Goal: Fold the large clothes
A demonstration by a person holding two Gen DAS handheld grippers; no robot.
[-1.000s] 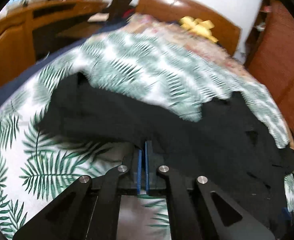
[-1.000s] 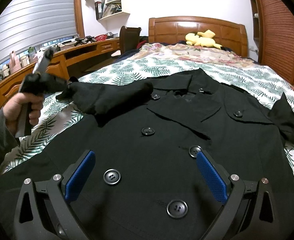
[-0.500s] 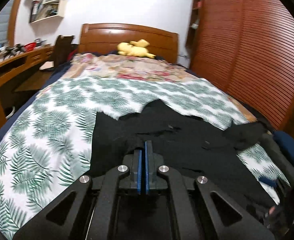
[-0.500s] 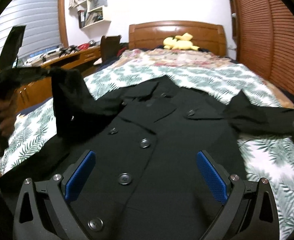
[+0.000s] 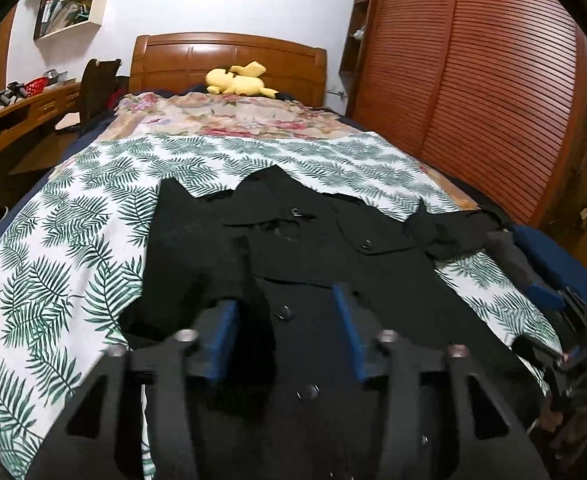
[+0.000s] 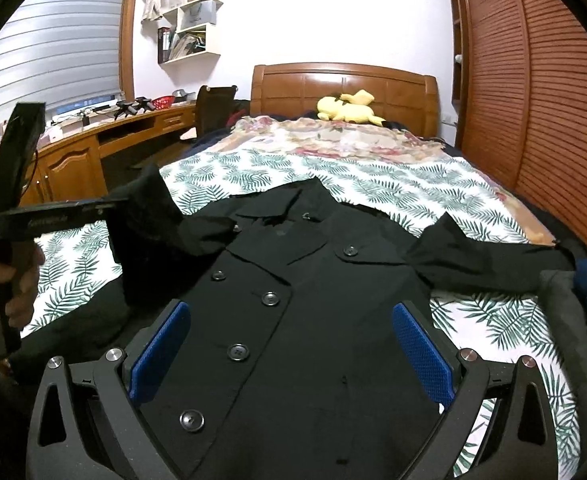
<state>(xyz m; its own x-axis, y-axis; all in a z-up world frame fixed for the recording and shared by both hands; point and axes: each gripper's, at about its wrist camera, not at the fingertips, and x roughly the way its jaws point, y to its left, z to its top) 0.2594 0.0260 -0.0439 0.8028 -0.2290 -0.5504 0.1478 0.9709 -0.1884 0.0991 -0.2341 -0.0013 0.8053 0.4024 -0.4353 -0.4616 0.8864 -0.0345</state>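
A black double-breasted coat (image 6: 313, 280) lies face up on the fern-print sheet (image 6: 373, 184), collar toward the headboard. One sleeve (image 6: 485, 256) stretches out to the right. The other sleeve's cuff (image 6: 149, 208) is lifted over the coat's left side and hangs from the tip of my left gripper (image 5: 285, 332). Its jaws are opening, and the cloth (image 5: 233, 276) still drapes against the left pad (image 5: 223, 332). A hand (image 6: 17, 280) holds that gripper. My right gripper (image 6: 291, 352) is open above the coat's lower buttons, with nothing between its pads.
A wooden headboard (image 6: 345, 84) with a yellow plush toy (image 6: 345, 108) and a floral blanket (image 6: 333, 140) lie at the far end. A wooden desk (image 6: 93, 148) and chair (image 6: 213, 108) stand left, louvred wardrobe doors (image 6: 553, 100) right. Blue fabric (image 5: 553, 256) lies at the bed's right edge.
My left gripper swung the sleeve up and inward over the coat, then its shut jaws parted. My right gripper rose and drew back a little, staying open.
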